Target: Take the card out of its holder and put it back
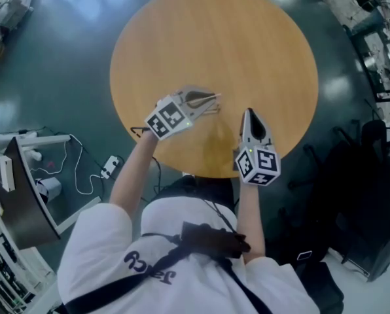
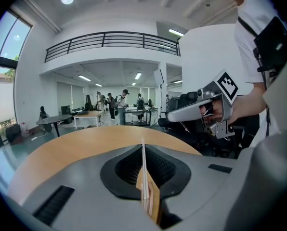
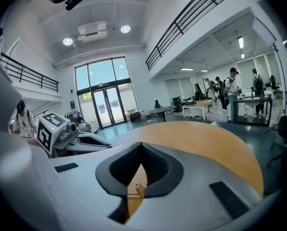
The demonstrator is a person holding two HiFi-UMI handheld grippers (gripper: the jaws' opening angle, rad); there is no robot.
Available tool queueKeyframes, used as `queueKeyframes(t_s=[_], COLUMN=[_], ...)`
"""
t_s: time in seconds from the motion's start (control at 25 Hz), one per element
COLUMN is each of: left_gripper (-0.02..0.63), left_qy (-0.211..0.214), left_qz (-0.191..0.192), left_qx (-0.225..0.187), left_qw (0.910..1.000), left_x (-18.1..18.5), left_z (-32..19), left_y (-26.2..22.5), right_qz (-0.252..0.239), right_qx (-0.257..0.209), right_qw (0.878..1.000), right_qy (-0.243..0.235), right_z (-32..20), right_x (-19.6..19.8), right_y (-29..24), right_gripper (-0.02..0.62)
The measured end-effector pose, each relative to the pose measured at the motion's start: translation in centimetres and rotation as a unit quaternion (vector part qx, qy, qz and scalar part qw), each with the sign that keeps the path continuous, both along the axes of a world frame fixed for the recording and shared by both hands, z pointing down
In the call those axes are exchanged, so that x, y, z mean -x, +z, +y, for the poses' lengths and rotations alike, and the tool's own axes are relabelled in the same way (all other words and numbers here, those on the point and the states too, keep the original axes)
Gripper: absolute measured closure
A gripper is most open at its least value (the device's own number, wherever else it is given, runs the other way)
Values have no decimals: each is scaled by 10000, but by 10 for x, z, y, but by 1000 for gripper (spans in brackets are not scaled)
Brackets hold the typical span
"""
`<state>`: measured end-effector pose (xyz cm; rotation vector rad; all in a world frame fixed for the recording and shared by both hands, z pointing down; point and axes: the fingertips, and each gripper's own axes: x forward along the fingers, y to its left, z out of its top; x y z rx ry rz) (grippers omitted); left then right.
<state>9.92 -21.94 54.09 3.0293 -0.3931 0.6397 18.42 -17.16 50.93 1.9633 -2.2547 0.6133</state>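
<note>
My left gripper hovers over the near part of the round wooden table, pointing right. Its jaws are shut on a thin pale flat piece, the card holder, seen edge-on between the pads. In the head view the holder shows as a greyish translucent patch round the jaws. Whether the card is inside it I cannot tell. My right gripper hangs to the right of it, pointing away from me, jaws shut with nothing between them. The two tips stay a short way apart.
The table's near edge lies just under both wrists. A thin black cord shows below the left wrist. A cluttered stand with cables is on the floor at left and dark chairs at right. People stand at far desks.
</note>
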Motion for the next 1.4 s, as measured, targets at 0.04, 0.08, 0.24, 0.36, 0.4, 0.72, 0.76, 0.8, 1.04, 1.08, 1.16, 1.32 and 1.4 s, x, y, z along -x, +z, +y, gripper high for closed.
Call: queueKeyframes(t_s=[0.04, 0.08, 0.24, 0.36, 0.4, 0.72, 0.76, 0.8, 1.04, 1.08, 1.16, 1.32, 1.4], left_gripper=[578, 578, 578, 578, 578, 578, 578, 578, 578, 578, 578, 578, 578], left_qy=[39, 71, 140, 177, 196, 354, 388, 419, 529, 542, 554, 547, 557], left_qz=[-22, -41, -68, -47, -21, 93, 85, 82, 108, 112, 126, 179, 204], left_qx=[15, 34, 121, 194, 219, 278, 270, 268, 304, 309, 325, 352, 352], left_qw=[10000, 10000, 9998, 9996, 9996, 9989, 9988, 9987, 9981, 9980, 9979, 9977, 9976], left_x=[0, -1, -3, -5, -5, -7, -8, -9, -9, -9, -8, -8, -9], left_z=[1, 2, 3, 4, 4, 3, 4, 5, 7, 7, 7, 7, 8], left_y=[2, 4, 12, 16, 17, 15, 15, 15, 15, 15, 14, 14, 14], right_qz=[-17, -22, -51, -93, -109, -249, -262, -273, -308, -314, -329, -354, -362], right_qx=[16, 33, 82, 109, 124, 245, 249, 250, 270, 274, 286, 308, 312], right_qw=[10000, 10000, 9999, 9999, 9998, 9994, 9993, 9993, 9992, 9991, 9990, 9989, 9988], right_qy=[16, 27, 48, 54, 54, 33, 33, 31, -4, -13, -30, -37, -37], right_z=[0, 1, 2, 2, 1, -1, -2, -2, -6, -7, -8, -9, -9], right_x=[-1, -2, -6, -8, -7, -4, -4, -4, 2, 2, 5, 8, 8], right_y=[1, 2, 6, 9, 10, 18, 18, 18, 19, 19, 20, 21, 22], right_gripper=[589, 589, 589, 589, 589, 589, 589, 589, 589, 589, 589, 590, 589])
